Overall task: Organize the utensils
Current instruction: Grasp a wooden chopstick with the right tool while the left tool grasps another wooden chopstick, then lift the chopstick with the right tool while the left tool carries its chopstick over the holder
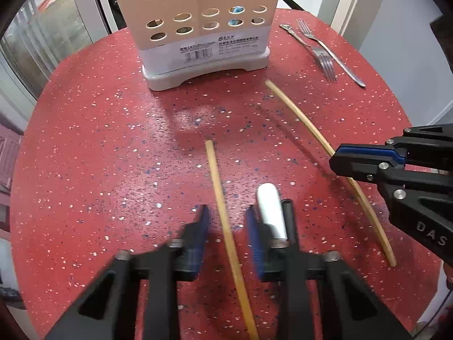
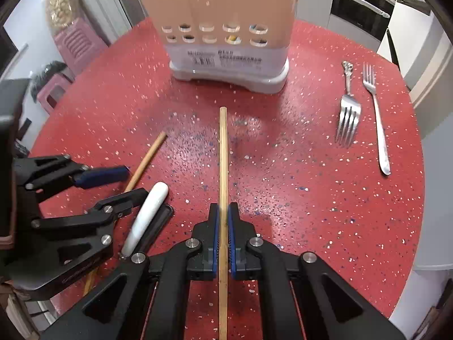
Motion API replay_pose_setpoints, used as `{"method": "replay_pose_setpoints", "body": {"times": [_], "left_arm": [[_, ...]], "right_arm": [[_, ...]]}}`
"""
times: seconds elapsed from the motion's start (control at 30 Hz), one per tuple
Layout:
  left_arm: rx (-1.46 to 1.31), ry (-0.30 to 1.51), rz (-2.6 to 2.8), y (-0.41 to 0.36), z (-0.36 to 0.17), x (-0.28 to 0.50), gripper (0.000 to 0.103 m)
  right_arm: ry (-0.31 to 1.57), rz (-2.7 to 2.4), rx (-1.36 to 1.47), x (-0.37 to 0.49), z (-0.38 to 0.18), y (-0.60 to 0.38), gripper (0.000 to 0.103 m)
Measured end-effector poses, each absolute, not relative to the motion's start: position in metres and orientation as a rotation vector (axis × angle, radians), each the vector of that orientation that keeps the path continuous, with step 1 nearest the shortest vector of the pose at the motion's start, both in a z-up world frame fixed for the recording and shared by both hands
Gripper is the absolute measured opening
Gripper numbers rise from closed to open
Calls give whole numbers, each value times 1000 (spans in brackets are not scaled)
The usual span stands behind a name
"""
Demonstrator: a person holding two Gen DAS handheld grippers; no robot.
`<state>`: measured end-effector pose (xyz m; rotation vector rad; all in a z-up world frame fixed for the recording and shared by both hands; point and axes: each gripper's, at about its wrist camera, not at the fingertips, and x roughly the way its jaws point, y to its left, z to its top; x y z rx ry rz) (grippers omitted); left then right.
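Note:
A beige utensil holder (image 1: 198, 22) on a grey base stands at the far side of the red table; it also shows in the right wrist view (image 2: 229, 36). My left gripper (image 1: 228, 212) is open, its fingers on either side of a wooden chopstick (image 1: 218, 181) lying on the table. My right gripper (image 2: 223, 212) is shut on a second chopstick (image 2: 223, 153), which also shows in the left wrist view (image 1: 305, 121). A white-handled utensil (image 1: 270, 209) lies just right of my left gripper, also seen in the right wrist view (image 2: 148, 212).
Two metal forks (image 2: 349, 113) (image 2: 376, 119) lie at the table's right side, also in the left wrist view (image 1: 325, 56). Chopsticks and dark handles stand in the holder. Pink stools (image 2: 76, 42) and a window are beyond the red table (image 2: 297, 184).

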<state>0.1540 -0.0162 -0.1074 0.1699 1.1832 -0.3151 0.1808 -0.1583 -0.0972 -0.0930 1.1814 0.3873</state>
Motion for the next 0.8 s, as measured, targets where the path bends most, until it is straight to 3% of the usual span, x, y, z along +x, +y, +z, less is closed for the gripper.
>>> {"method": "replay_pose_setpoints", "body": {"times": [0.27,0.8], "left_arm": [[7,1089,-316,8,-97,135,28],[-150,827,-250,45,-28,105,28]], "right_arm": [[1072,422,-7,163,-74,-172,6],[931,437,110,139,-42,-190,6]]}}
